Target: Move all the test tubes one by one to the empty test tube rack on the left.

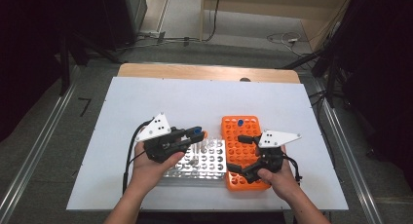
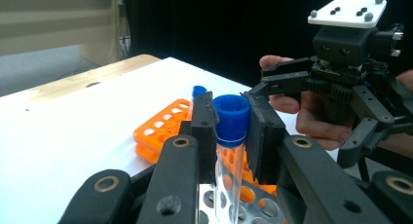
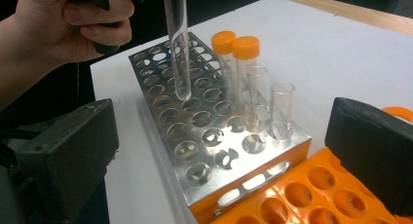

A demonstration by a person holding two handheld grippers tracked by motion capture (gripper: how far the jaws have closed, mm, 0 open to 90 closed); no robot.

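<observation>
The left gripper [image 2: 233,118] is clamping a clear blue-capped tube [image 2: 229,151] and hanging it above the metal rack [image 3: 204,136], its rounded bottom showing in the right gripper view, while the right gripper [image 1: 246,156] is hovering wide open, holding nothing, over the orange rack [image 1: 238,131]

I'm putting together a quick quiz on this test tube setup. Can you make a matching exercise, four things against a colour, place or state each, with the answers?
Things:
1. blue-capped tube
2. right gripper
3. metal rack
4. two orange-capped tubes

Descriptions:
A. jaws wide open above the orange rack, nothing between them
B. standing side by side in holes of the metal rack
C. clamped at its cap in the left gripper, hanging over the metal rack
D. silver, lying right beside the orange rack

Pairs: 1-C, 2-A, 3-D, 4-B
</observation>
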